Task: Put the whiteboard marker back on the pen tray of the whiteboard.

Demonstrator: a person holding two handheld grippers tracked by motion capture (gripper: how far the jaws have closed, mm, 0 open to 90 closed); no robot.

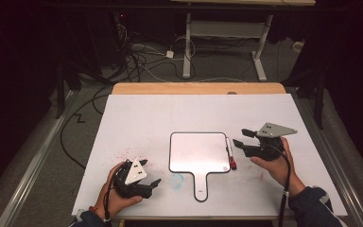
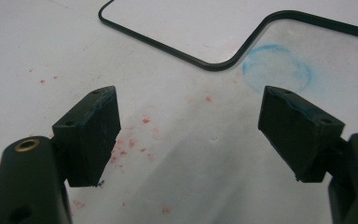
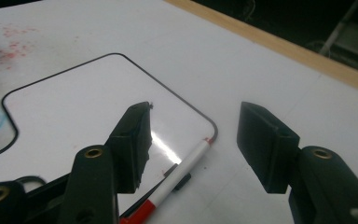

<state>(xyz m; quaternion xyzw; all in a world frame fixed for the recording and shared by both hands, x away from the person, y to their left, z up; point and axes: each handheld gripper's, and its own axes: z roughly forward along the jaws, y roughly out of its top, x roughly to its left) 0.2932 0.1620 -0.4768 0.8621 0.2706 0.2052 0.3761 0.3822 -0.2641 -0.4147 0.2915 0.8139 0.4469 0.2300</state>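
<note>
Right gripper (image 1: 240, 137) poised over the marker (image 1: 229, 153), jaws apart and empty.

The marker lies along the whiteboard's (image 1: 198, 151) right edge, seemingly touching it. Left gripper (image 1: 151, 172), jaws also apart, rests low near the board's handle, palm cupped beneath it.
</note>
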